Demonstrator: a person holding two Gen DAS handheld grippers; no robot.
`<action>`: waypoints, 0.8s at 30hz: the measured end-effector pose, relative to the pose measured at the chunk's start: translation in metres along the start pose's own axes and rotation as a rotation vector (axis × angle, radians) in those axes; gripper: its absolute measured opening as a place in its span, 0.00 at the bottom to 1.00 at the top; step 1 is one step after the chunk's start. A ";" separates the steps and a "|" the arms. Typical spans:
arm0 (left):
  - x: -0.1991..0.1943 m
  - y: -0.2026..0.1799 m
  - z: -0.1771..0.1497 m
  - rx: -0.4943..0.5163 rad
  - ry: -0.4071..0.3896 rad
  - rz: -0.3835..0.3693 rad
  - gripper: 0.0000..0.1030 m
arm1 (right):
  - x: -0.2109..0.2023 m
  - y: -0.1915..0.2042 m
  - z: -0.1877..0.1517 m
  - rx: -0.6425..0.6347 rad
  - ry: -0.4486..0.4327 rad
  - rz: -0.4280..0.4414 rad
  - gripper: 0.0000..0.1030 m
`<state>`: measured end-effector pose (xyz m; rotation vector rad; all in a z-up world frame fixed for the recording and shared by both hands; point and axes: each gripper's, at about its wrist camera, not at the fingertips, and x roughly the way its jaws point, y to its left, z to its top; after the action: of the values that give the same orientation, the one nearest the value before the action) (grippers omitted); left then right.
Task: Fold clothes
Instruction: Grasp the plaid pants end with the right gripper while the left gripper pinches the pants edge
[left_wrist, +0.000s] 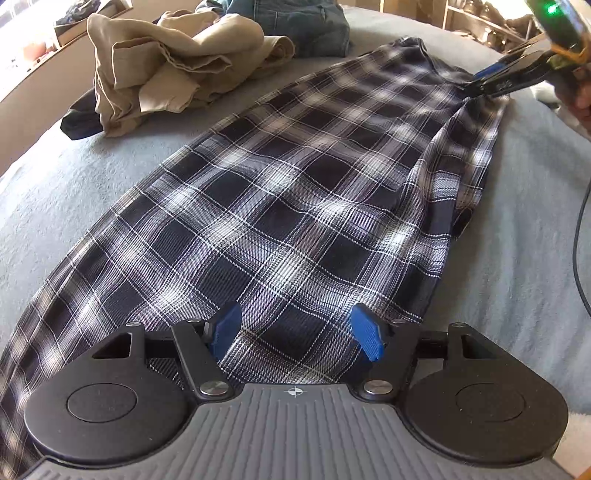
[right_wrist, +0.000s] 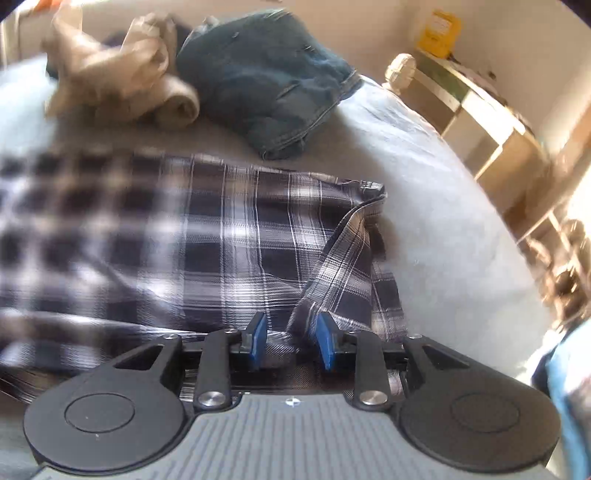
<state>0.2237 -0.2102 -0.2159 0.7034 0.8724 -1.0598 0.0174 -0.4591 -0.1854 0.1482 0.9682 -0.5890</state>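
Left wrist: plaid shirt (left_wrist: 295, 192) spread along bed (left_wrist: 74, 184), centre to 1 o'clock; left gripper (left_wrist: 295, 338) jaws parted over hem. Right wrist: right gripper (right_wrist: 291, 341) jaws parted around bunched fabric; risks dragging wrinkles.

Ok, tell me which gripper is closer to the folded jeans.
Right. The right gripper is at the far end of the plaid shirt, the end next to the jeans. The left gripper is over the shirt's opposite end, a full shirt length away.
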 end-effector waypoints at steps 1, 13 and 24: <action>0.000 -0.001 0.000 0.001 0.001 0.001 0.64 | 0.005 -0.002 0.002 -0.004 -0.005 -0.013 0.27; 0.000 -0.024 0.014 0.098 -0.030 -0.022 0.64 | 0.032 -0.122 0.002 0.565 -0.011 0.052 0.02; -0.002 -0.048 0.033 0.140 -0.112 -0.058 0.60 | 0.029 -0.176 -0.043 1.048 0.016 0.206 0.07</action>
<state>0.1866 -0.2530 -0.2023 0.7315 0.7307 -1.2101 -0.0954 -0.6017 -0.2093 1.1692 0.5651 -0.8545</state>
